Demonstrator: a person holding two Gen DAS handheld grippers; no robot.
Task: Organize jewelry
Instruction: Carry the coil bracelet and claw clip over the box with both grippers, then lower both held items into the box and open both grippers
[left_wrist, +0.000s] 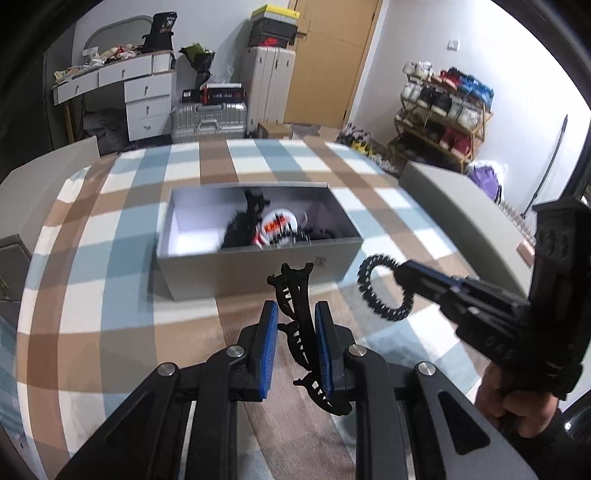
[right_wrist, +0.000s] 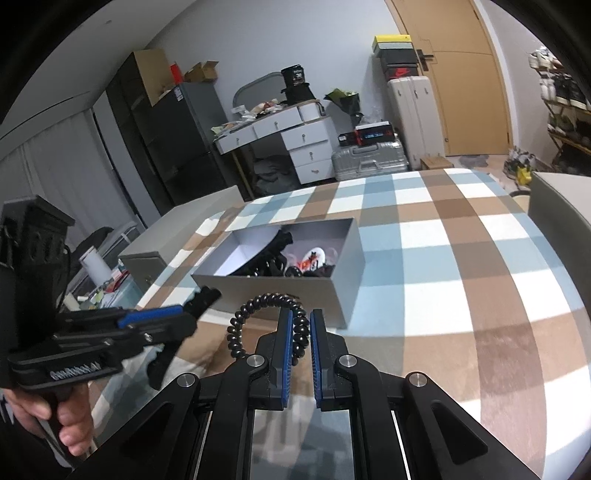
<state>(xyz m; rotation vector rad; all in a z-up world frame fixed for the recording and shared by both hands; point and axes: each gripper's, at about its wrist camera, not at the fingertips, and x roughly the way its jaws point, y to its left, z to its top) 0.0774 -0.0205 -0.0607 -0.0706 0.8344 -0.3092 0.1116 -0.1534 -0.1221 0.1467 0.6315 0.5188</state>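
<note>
our left gripper (left_wrist: 291, 334) pinched the stiff, light black hair claw (left_wrist: 299, 325) mid-spine; our right gripper (right_wrist: 301, 334) clamped the springy coil hair tie (right_wrist: 258, 317), near the box (left_wrist: 258, 269).

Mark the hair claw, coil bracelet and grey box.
hair claw (left_wrist: 295, 295), left wrist view, toothed spine.
coil bracelet (right_wrist: 236, 332), right wrist view, left arc.
grey box (left_wrist: 240, 273), left wrist view, front wall.

Both units same build: left gripper (left_wrist: 291, 332) and right gripper (right_wrist: 301, 343) are black plastic with blue ribbed pads on the fingers (left_wrist: 267, 347), black scissor linkage arms, silver round pivot screws (left_wrist: 167, 369). Each has a tall black block on top and a pistol-style handle. White lettering on the left gripper's side (right_wrist: 75, 370), blurred. A dark sleeve (left_wrist: 576, 424) is visible at the person's right hand (left_wrist: 517, 406).
</note>
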